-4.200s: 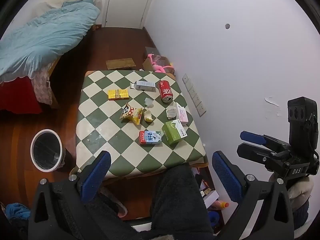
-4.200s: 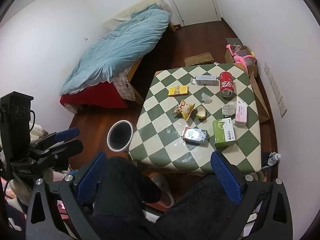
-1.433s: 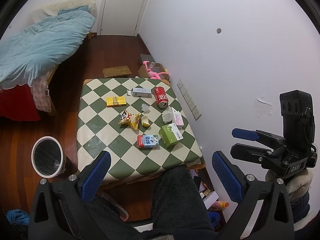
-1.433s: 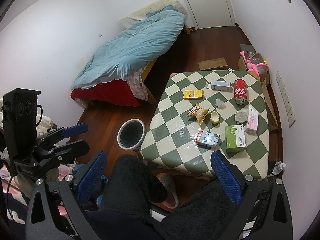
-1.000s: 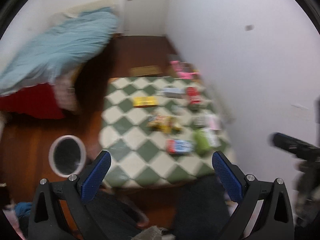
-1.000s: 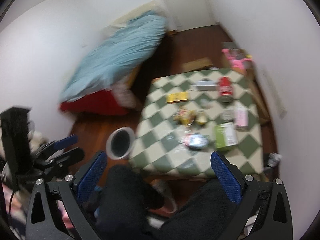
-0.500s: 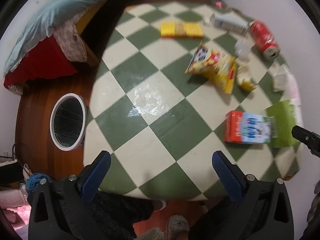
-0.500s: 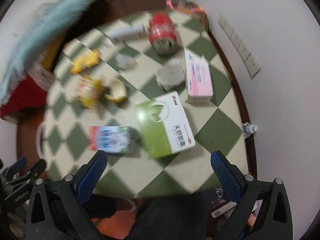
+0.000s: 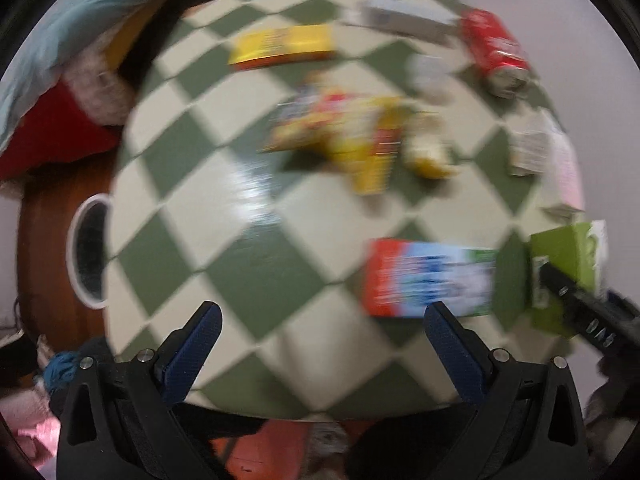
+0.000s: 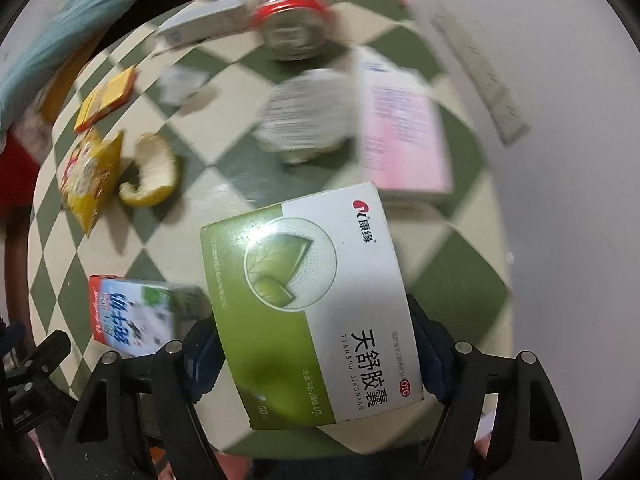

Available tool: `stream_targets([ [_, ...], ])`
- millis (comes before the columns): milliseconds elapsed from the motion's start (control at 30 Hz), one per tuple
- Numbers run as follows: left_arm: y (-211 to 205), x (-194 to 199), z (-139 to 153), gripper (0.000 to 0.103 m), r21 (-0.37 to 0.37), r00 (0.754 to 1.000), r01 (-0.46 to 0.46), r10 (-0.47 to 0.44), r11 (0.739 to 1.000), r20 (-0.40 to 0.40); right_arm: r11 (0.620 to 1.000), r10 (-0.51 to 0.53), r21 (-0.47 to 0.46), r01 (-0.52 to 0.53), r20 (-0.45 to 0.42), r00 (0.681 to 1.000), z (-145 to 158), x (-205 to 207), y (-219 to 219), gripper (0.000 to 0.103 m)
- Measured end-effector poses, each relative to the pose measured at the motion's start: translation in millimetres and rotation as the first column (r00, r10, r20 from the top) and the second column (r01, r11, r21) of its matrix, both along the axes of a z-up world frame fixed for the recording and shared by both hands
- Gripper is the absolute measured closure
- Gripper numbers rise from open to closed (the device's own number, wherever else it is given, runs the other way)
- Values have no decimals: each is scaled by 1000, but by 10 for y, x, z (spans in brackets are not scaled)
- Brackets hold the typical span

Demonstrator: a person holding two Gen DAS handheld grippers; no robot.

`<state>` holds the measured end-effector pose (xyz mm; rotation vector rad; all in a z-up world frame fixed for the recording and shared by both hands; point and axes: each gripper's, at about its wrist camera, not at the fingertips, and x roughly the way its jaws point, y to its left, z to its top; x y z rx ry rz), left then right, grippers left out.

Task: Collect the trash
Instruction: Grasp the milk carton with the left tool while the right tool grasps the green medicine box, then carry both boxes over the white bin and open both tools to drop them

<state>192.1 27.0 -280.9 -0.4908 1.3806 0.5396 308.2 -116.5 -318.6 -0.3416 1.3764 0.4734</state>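
Trash lies on a green-and-cream checkered table (image 9: 256, 200). My right gripper (image 10: 316, 352) straddles a green and white medicine box (image 10: 312, 296); its blue pads sit at the box's two sides, whether they press it I cannot tell. The box also shows in the left wrist view (image 9: 568, 264). My left gripper (image 9: 320, 344) is open and empty above the table's near edge, just left of a red and blue carton (image 9: 428, 276). Further off lie a yellow snack bag (image 9: 340, 136), a peel (image 10: 152, 176), a red can (image 10: 296, 12), a pink box (image 10: 404, 128) and a yellow box (image 9: 280, 46).
A white-rimmed waste bin (image 9: 88, 252) stands on the wood floor left of the table. A bed with a blue duvet (image 9: 80, 12) is at the far left. A white wall (image 10: 560, 160) runs along the table's right side. A crumpled paper (image 10: 308, 112) lies by the pink box.
Both grippers dropped from high above the room down to the table. The right gripper moved onto the green box, now between its fingers. The left gripper came close to the table's near edge.
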Motion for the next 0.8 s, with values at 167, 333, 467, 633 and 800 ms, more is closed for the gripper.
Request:
stream_targets([
  [167, -278, 329, -185, 0, -58, 998, 56, -58, 997, -27, 991, -133, 0, 133, -19, 991, 16, 177, -511, 22],
  [333, -396, 394, -400, 0, -81, 995, 69, -75, 994, -72, 980, -201, -15, 201, -21, 979, -92, 288, -735, 22],
  [467, -397, 318, -409, 13, -71, 996, 67, -70, 995, -49, 980, -199, -23, 199, -19, 980, -147, 315, -748, 22],
  [633, -341, 130, -186, 13, -19, 997, 73, -73, 997, -3, 986, -164, -36, 165, 17, 986, -79, 257, -673, 23],
  [800, -324, -168, 318, 13, 91, 994, 71, -79, 993, 79, 993, -114, -21, 117, 104, 988, 150, 114, -609, 24],
])
